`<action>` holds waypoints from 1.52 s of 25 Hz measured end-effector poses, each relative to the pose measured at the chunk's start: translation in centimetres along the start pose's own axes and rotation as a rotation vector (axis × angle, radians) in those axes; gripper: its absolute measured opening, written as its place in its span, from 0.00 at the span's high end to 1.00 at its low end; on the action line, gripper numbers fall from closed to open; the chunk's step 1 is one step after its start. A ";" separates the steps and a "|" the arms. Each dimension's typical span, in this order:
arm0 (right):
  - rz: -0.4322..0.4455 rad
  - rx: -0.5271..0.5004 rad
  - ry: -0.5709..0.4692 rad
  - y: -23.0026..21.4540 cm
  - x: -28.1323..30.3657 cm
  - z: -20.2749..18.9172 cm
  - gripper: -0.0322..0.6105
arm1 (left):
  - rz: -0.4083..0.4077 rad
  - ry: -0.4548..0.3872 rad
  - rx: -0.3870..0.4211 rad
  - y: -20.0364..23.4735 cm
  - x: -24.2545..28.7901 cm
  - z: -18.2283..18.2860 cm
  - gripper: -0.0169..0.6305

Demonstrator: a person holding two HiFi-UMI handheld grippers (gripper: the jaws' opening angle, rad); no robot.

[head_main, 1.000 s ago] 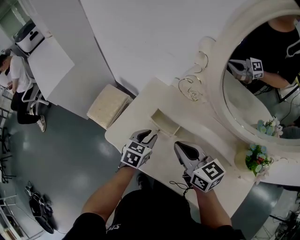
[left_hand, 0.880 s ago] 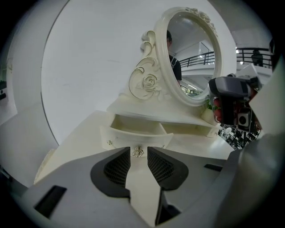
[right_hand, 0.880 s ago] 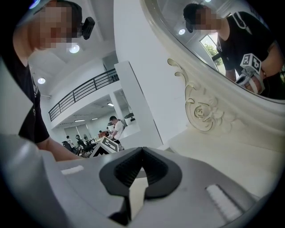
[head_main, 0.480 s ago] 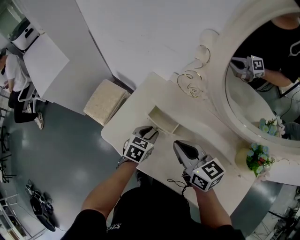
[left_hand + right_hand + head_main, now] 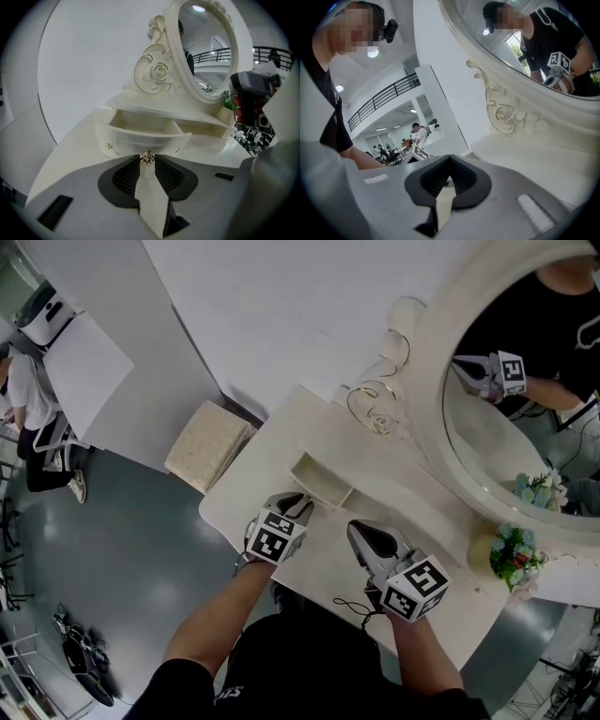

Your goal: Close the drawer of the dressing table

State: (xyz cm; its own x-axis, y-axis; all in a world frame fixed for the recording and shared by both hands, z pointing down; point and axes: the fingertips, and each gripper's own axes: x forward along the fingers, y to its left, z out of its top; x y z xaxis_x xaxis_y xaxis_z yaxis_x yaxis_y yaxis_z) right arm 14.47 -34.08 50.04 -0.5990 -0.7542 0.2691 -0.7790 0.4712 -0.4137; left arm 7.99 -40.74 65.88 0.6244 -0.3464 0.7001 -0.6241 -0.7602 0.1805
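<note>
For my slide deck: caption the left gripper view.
Left gripper, jaws closing around the small metal knob on the open drawer of the cream dressing table.

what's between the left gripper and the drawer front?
Only the knob, sitting between the left gripper's closing jaws; the left gripper view shows it.

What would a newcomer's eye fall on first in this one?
The big oval mirror in its scrolled cream frame fills the right of the head view. Below it, on the cream dressing table, a small drawer stands pulled open, and the left gripper is at its front, jaws closing with the little metal knob between them. A small bunch of flowers sits at the mirror's foot on the right.
</note>
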 end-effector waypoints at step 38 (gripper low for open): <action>-0.066 0.053 -0.018 -3.1 -0.6 -0.1 0.93 | -0.042 -0.003 0.042 0.6 4.4 5.5 0.82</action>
State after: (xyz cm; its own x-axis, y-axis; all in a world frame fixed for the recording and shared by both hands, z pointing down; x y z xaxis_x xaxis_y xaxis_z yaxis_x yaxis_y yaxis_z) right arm 17.18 -35.05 51.24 -0.5429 -0.7912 0.2817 -0.8056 0.3958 -0.4408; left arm 12.98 -45.73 65.27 0.6512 -0.3153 0.6903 -0.5768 -0.7967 0.1803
